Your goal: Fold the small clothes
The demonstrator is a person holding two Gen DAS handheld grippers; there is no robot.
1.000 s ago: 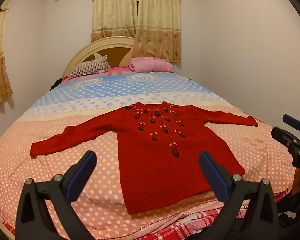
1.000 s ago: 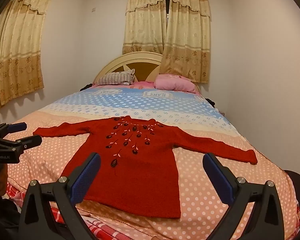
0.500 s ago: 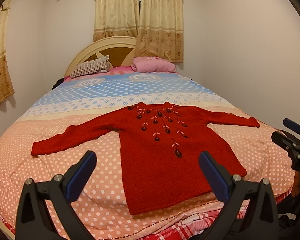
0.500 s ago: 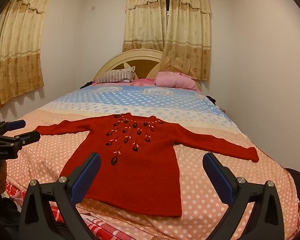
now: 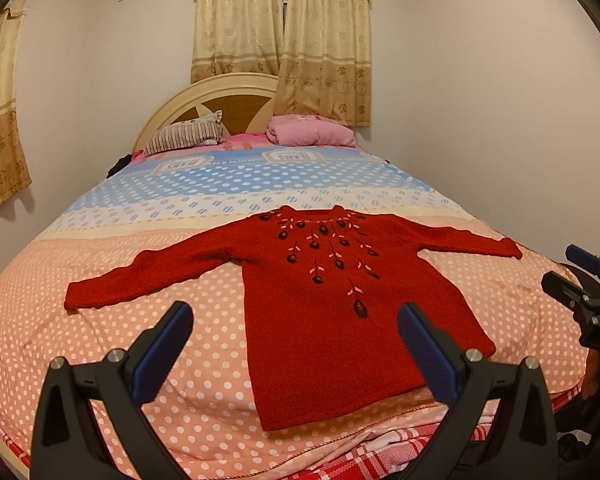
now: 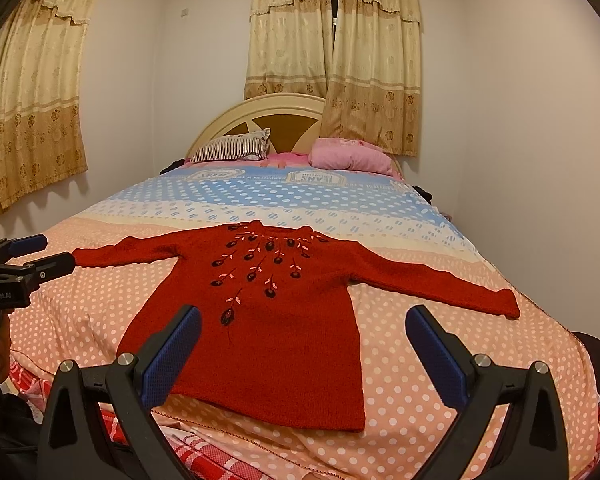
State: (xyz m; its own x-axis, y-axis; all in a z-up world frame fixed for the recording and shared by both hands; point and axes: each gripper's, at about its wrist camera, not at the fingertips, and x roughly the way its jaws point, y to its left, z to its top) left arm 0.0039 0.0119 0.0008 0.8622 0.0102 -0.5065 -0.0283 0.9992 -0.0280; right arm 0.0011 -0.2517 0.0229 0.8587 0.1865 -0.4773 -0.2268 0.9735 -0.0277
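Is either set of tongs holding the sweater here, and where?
Nothing is held. Left tongs and right tongs are open above the red sweater, which lies flat on the bed.

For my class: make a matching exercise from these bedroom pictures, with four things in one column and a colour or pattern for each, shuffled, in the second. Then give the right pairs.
Column one:
1. sweater
2. left-hand pillow
3. right-hand pillow
4. gripper pads

Column two:
A. blue
B. plain pink
C. red with dark embroidered flowers
D. striped

Right pairs: 1-C, 2-D, 3-B, 4-A.

The sweater lies flat on the dotted bedspread with both sleeves spread; the pillows sit by the headboard.
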